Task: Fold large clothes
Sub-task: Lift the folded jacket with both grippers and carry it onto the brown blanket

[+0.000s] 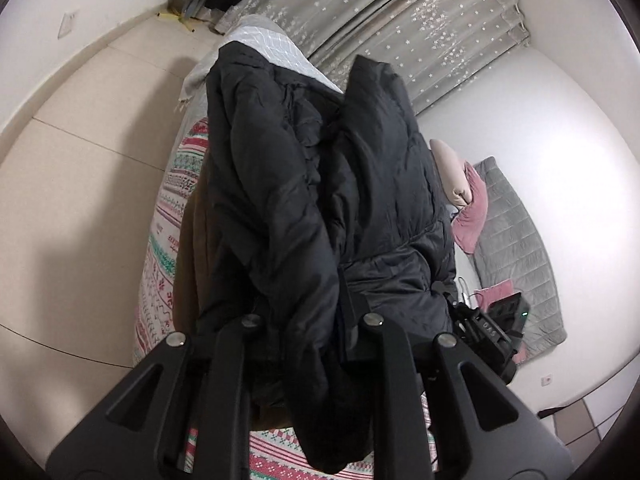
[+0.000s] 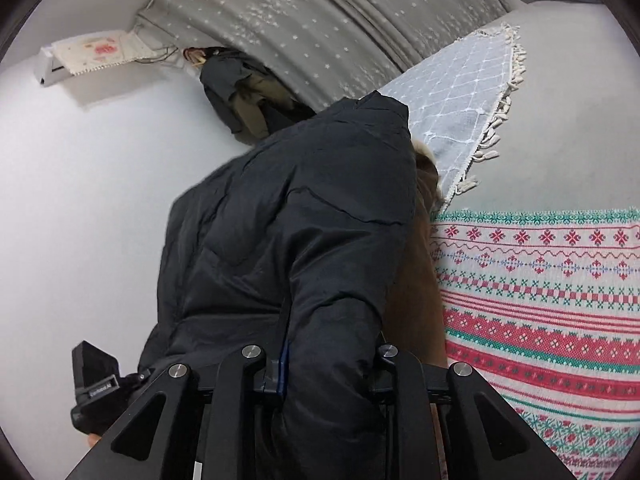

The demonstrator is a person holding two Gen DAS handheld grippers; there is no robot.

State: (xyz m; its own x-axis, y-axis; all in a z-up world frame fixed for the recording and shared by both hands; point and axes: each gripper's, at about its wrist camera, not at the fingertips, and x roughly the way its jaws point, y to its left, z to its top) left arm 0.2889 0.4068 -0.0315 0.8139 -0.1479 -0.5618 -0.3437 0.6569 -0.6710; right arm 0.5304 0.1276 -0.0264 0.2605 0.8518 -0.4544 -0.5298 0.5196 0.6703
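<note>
A large black puffer jacket (image 1: 320, 168) hangs in bunched folds above the bed. In the left wrist view my left gripper (image 1: 316, 320) is shut on a thick fold of it, and the cloth hides the fingertips. In the right wrist view my right gripper (image 2: 328, 344) is shut on another fold of the same jacket (image 2: 304, 216), which spills over the jaws. A blue pad (image 2: 283, 368) shows on the left finger. The two grippers sit close together, side by side; each unit's black body appears at the edge of the other's view.
Under the jacket lies a brown garment (image 2: 420, 280) on a bed with a red, green and white patterned blanket (image 2: 540, 280). A pale fringed throw (image 2: 460, 96) lies farther up. Pink pillows (image 1: 472, 208) and a grey quilt (image 1: 516, 248) sit to one side. Grey starred curtains (image 1: 400, 12) hang behind.
</note>
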